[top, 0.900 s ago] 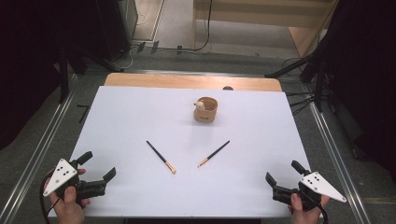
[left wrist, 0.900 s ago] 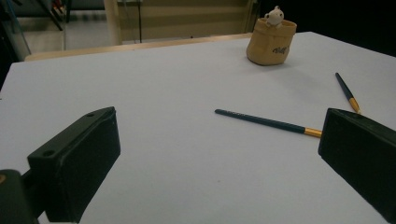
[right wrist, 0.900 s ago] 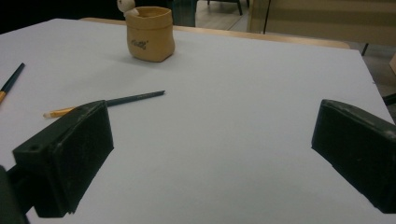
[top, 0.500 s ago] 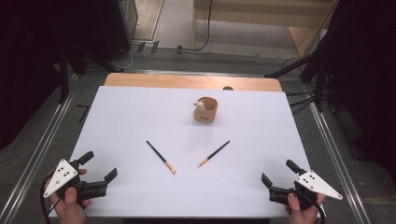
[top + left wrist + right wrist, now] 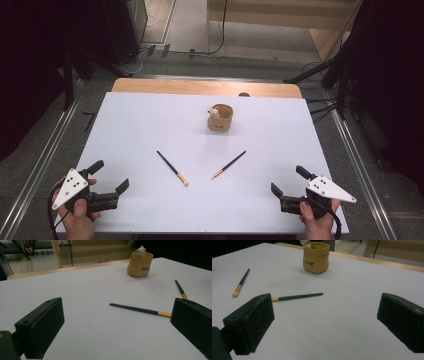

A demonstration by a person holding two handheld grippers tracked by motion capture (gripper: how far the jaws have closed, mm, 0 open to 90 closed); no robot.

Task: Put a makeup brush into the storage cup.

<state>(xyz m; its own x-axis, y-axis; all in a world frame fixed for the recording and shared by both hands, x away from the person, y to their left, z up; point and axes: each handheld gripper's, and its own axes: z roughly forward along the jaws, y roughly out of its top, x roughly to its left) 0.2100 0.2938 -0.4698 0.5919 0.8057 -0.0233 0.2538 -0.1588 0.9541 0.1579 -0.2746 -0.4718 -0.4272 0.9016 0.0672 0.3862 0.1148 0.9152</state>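
Gold-banded tip of dark green brush hidden behind black jaw, small white figure in tan pot cut off by top edge

— What am I looking at on the table?

— I'm seeing its white top carrying two brushes, the left brush and right brush, lying apart, tips angling inward. A tan pot is standing behind them.

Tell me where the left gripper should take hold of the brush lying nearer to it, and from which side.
Grip the left brush around the middle of its dark handle, coming straight down from above with the jaws set across its length. It lies flat and slanted on the white table, so a side approach has nothing to catch. The left gripper is open and well clear of it.
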